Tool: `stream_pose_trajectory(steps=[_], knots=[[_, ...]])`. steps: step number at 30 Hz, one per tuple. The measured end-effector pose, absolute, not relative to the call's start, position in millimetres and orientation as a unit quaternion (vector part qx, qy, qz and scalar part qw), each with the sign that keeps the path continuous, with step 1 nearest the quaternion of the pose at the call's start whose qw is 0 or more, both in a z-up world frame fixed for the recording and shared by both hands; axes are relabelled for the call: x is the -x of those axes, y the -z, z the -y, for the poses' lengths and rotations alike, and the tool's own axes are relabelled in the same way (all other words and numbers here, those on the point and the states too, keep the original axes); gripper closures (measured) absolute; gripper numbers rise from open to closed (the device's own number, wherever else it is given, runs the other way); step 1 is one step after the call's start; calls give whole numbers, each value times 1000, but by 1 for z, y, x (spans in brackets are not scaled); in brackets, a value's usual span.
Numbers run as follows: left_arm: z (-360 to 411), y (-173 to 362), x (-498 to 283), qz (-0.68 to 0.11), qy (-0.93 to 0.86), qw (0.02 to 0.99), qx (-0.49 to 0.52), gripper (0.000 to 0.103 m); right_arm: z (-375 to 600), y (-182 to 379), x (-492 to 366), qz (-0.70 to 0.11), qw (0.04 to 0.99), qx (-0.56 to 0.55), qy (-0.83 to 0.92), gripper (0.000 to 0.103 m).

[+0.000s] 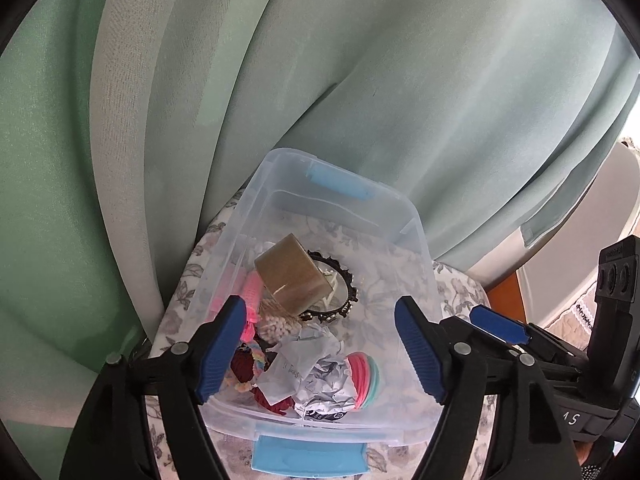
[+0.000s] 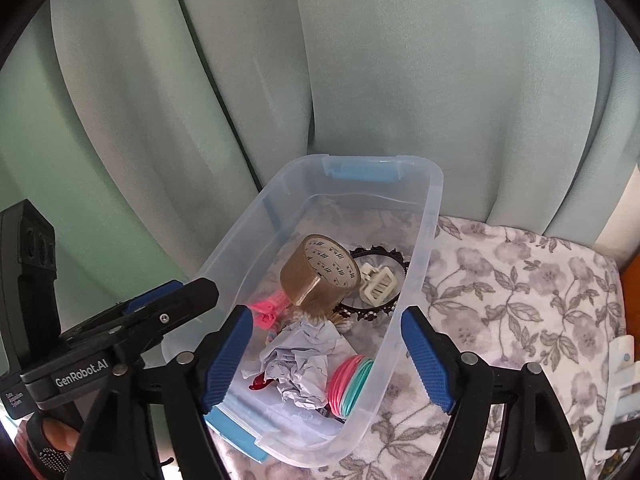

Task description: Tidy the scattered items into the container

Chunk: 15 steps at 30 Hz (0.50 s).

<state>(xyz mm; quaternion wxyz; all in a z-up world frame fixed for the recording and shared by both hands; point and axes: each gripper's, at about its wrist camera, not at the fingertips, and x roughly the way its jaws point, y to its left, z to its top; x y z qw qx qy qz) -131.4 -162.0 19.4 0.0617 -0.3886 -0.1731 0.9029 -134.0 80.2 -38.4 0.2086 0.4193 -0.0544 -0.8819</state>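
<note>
A clear plastic container (image 1: 420, 240) (image 2: 430, 216) with blue latches sits on a floral cloth. Inside lie a brown tape roll (image 1: 296, 276) (image 2: 320, 276), a black round mirror (image 1: 344, 292) (image 2: 384, 308), a cream hair clip (image 2: 378, 282), crumpled paper (image 1: 312, 364) (image 2: 296, 360), pink and teal hair ties (image 1: 364, 376) (image 2: 352, 384), a pink item (image 1: 252, 296) (image 2: 268, 310) and dark red yarn (image 1: 244, 364). My left gripper (image 1: 320, 352) is open and empty above the container's near end. My right gripper (image 2: 326, 356) is open and empty over it too.
Pale green curtains (image 1: 360, 60) (image 2: 360, 60) hang close behind the container. The floral cloth (image 2: 520, 300) stretches to the right of it. The right gripper's body shows in the left wrist view (image 1: 560, 344); the left gripper's body shows in the right wrist view (image 2: 120, 332).
</note>
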Motion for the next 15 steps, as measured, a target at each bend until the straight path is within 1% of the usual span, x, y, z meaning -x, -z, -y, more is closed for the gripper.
stream_pose_trajectory(steps=[5, 7, 8, 9, 10, 15], knots=[[153, -26, 121, 155, -907, 59, 387, 20, -87, 31, 119, 57, 202, -412, 887, 18], [150, -29, 116, 150, -909, 60, 384, 20, -90, 28, 112, 54, 198, -408, 890, 15], [148, -31, 113, 149, -910, 61, 383, 18, -92, 27, 109, 55, 195, -408, 890, 7], [147, -32, 111, 147, -910, 60, 383, 13, -94, 27, 106, 57, 194, -406, 891, 0], [146, -33, 110, 144, -911, 57, 381, 11, -97, 26, 102, 60, 192, -403, 893, 0], [138, -38, 102, 131, -914, 55, 379, 11, -103, 23, 89, 65, 188, -397, 896, 0]])
